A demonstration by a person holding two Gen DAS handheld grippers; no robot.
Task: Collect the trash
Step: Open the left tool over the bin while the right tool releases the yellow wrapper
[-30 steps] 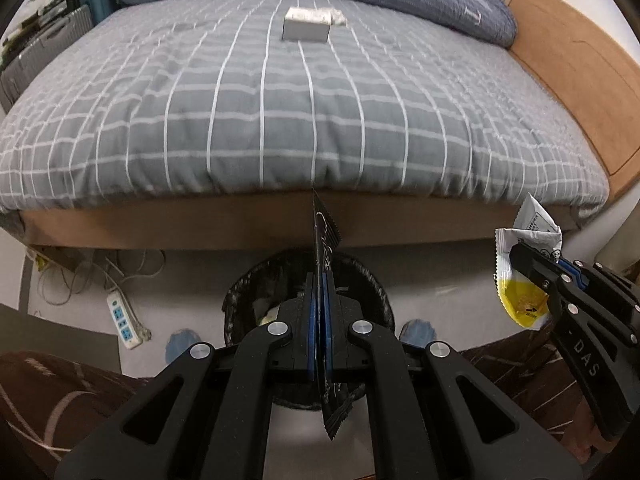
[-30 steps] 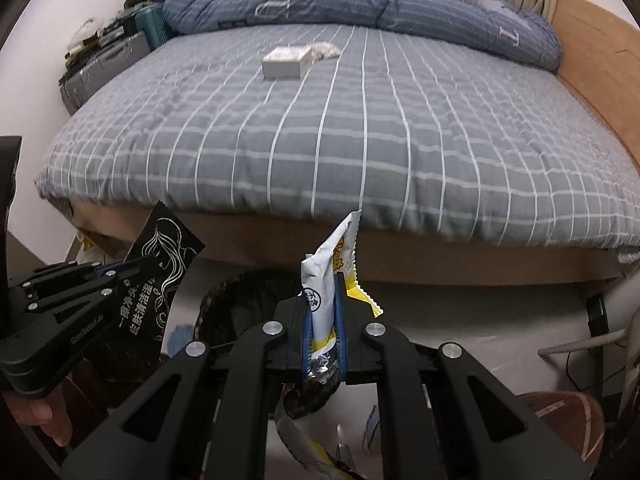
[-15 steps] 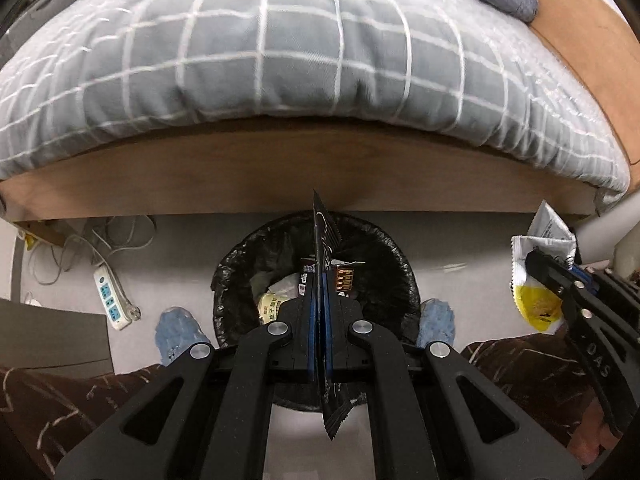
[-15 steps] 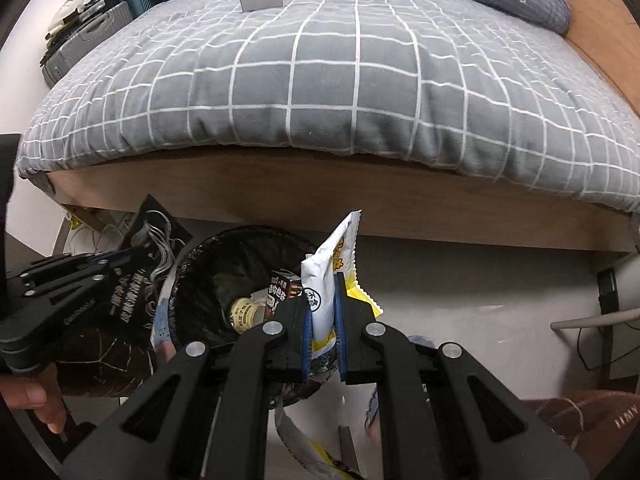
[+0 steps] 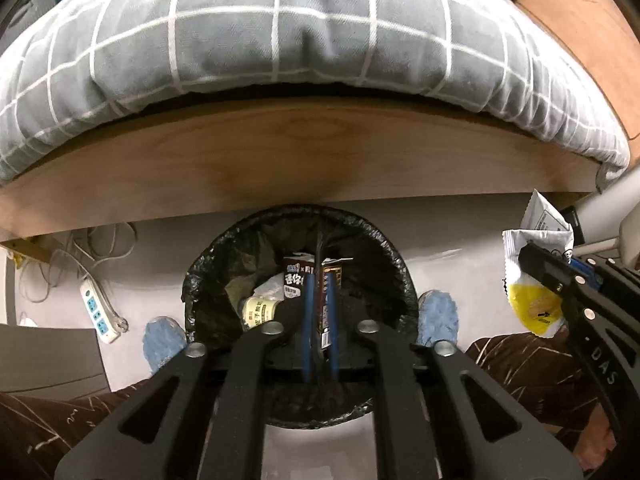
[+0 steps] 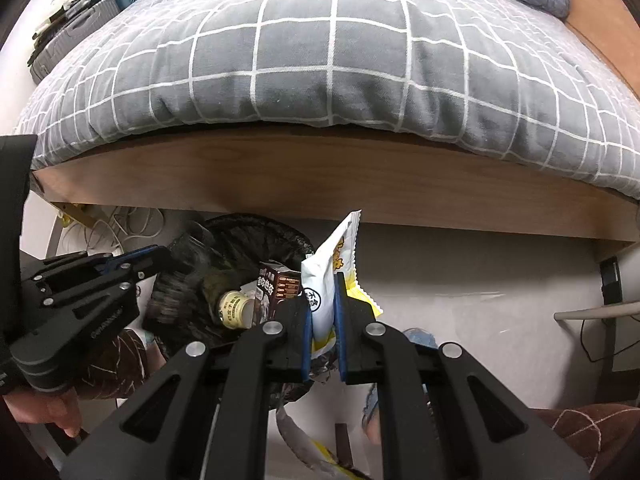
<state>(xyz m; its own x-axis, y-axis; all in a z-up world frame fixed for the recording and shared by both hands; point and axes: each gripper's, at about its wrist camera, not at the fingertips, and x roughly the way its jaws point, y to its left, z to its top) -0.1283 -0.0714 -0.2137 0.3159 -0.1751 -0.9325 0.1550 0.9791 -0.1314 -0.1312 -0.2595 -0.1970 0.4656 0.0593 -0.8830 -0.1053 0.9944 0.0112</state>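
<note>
A round bin lined with a black bag (image 5: 384,252) stands on the floor by the bed, with a carton (image 5: 294,278) and a small bottle (image 5: 260,310) inside. My left gripper (image 5: 319,280) is right over the bin's mouth, its jaws slightly parted, and the black wrapper (image 6: 172,300) shows blurred below its tip in the right wrist view. My right gripper (image 6: 323,292) is shut on a white and yellow snack wrapper (image 6: 334,264) and holds it right of the bin (image 6: 256,228); it also shows in the left wrist view (image 5: 532,280).
The wooden bed frame (image 5: 320,160) with a grey checked duvet (image 5: 280,32) rises just behind the bin. A white power strip (image 5: 98,312) and cables lie on the floor at left. My blue slippers (image 5: 438,316) flank the bin. More wrappers (image 6: 320,452) lie below my right gripper.
Both grippers have come down and forward toward the bin. My left gripper's jaws have parted a little and the black wrapper has slipped down from between them.
</note>
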